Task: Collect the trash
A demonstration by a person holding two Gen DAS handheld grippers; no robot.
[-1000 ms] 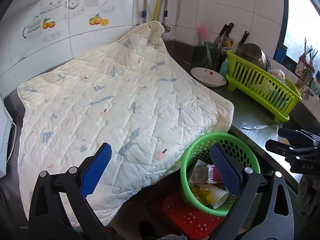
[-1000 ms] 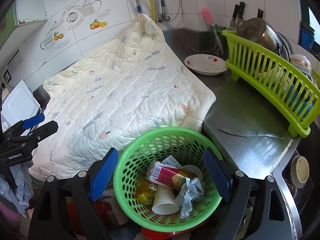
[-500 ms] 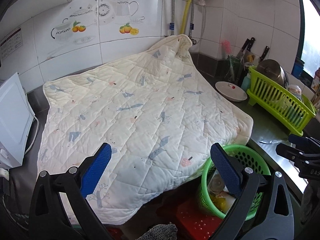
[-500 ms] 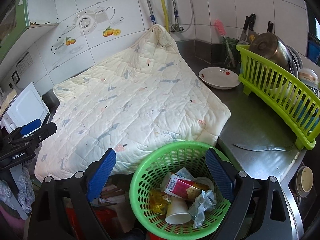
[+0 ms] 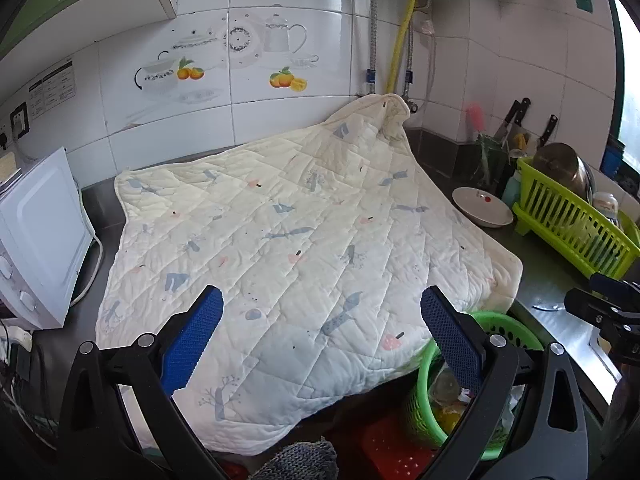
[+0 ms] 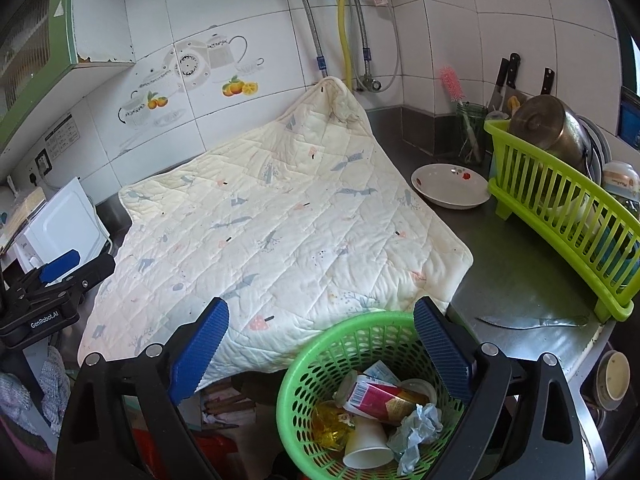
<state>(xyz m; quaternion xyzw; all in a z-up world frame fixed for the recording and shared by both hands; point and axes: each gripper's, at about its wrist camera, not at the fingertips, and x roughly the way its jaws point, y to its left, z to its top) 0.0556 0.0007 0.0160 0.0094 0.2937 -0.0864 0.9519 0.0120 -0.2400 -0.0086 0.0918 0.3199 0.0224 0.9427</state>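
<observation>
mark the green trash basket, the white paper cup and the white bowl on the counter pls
green trash basket (image 6: 308, 376): right wrist view, on its left perforated wall.
white paper cup (image 6: 366, 446): right wrist view, on its side wall, inside the basket.
white bowl (image 6: 450, 190): right wrist view, on its inner surface.

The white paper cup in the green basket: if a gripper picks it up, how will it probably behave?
The paper cup looks thin-walled and empty, so it is probably very light and may crush under a firm squeeze. It lies tilted on loose trash inside the green basket, beside crumpled paper, so it would likely shift or roll when nudged.
</observation>
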